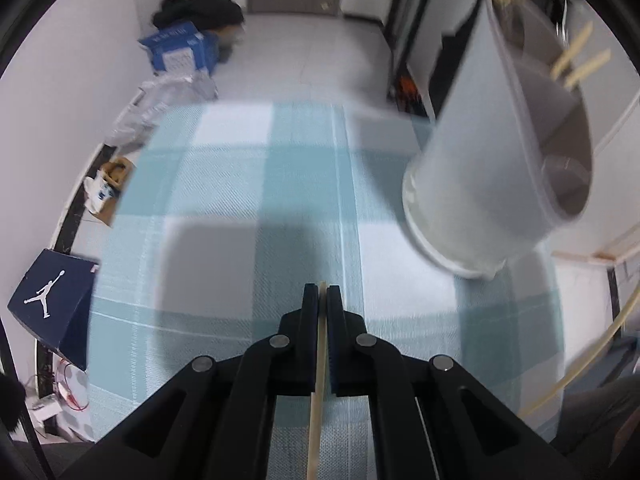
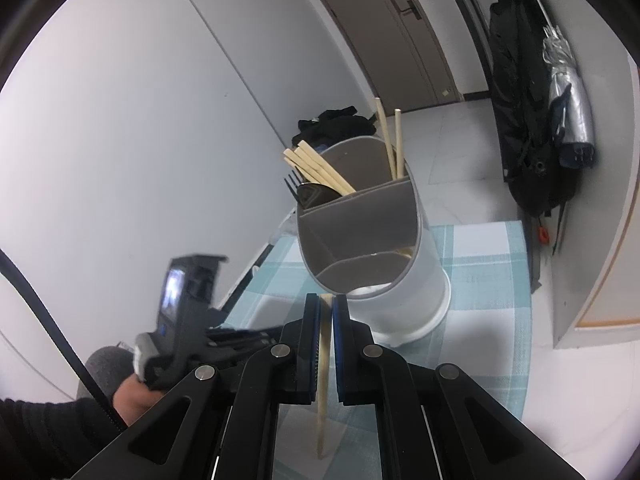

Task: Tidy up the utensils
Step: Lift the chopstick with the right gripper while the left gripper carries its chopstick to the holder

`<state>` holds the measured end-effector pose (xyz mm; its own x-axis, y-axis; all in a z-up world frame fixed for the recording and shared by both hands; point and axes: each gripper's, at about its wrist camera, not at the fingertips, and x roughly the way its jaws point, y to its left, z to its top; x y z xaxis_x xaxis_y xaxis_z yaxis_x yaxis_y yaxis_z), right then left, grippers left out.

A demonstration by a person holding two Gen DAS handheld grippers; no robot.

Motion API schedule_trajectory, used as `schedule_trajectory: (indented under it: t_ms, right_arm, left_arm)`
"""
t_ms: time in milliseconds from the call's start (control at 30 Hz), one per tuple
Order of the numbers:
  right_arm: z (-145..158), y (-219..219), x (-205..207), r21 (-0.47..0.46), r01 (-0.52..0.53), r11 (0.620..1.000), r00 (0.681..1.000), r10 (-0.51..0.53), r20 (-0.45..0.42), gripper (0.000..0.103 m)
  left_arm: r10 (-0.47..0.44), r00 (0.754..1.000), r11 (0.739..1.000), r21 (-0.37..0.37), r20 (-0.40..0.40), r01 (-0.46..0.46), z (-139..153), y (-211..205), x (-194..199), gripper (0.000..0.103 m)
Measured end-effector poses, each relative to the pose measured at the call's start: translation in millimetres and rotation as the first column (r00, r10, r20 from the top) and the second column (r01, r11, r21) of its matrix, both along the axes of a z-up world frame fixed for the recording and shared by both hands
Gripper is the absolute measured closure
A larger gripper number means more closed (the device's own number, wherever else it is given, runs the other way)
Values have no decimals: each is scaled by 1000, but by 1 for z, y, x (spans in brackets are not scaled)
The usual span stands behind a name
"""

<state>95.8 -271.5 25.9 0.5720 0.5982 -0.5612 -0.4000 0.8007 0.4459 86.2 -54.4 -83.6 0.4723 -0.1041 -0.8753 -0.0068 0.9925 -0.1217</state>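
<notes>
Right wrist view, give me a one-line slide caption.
Right hand-held gripper shut on a chopstick before a white holder on a checked cloth.

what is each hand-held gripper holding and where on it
Left hand-held gripper: one wooden chopstick, clamped near its tip. Right hand-held gripper: another chopstick, also gripped near one end, the rest hanging below the pads.

A white Jumpman logo marks the navy box (image 1: 52,300).

Left tongs (image 1: 322,292) clamped on chopstick (image 1: 316,400) — above checked cloth (image 1: 240,184); white holder (image 1: 480,184) right, blurred.
</notes>
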Motion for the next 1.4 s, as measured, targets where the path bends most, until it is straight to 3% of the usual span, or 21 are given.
schedule_trajectory:
  t_ms: [167,400,767,933,1400]
  right_arm:
    - [0,6,-5,-25,1,1000,1000,-1,19,97]
    - [2,8,-10,-42,28,999,999,-27,32,97]
    - [10,12,-28,-87,71,994,994,-63,88,98]
    - [13,14,-33,-100,92,991,992,-83,96,98]
    - [25,21,-56,-143,137,980,980,-113,165,98]
  left_arm:
    - [48,994,998,-40,101,-45,24,5,-11,102]
    - [25,982,996,-86,190,-9,52,4,-20,103]
    - [-3,946,996,-84,324,31,81,6,-52,103]
    - [-11,932,996,-78,362,42,88,5,-65,103]
    - [-28,924,994,-84,382,65,100,7,-84,103]
